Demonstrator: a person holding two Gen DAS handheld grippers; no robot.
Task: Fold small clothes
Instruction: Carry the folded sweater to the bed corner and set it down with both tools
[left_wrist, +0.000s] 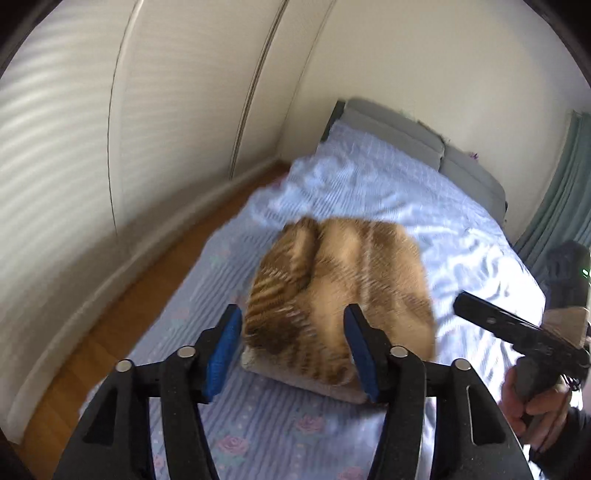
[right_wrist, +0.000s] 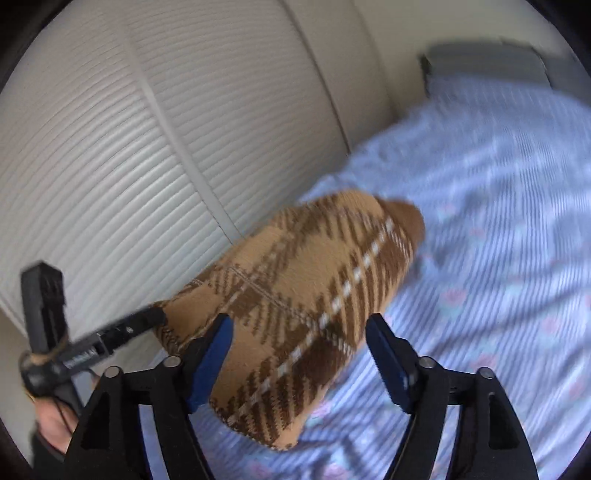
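tan-and-brown plaid sock (right_wrist: 295, 317) lies on the blue floral bedsheet (right_wrist: 498, 295), doubled over into a short thick bundle. in the right wrist view its long axis runs from just ahead of the right gripper (right_wrist: 299, 365) up and away to the right, rounded brown toe end farthest off, pointing toward the head of the bed. the near end sits between the blue pads (right_wrist: 210, 365), which stand spread on either side; the left-hand pad looks close to or brushing the knit, the other pad clear of it. no pinch visible.

left wrist view: same sock (left_wrist: 340, 302), blurred, sits straight ahead of the left gripper (left_wrist: 291, 350), its near folded edge between the parted pads, neither one pressing. nothing held by either tool.

judgement: both grippers about equally near; the right one lines up better with the long axis.
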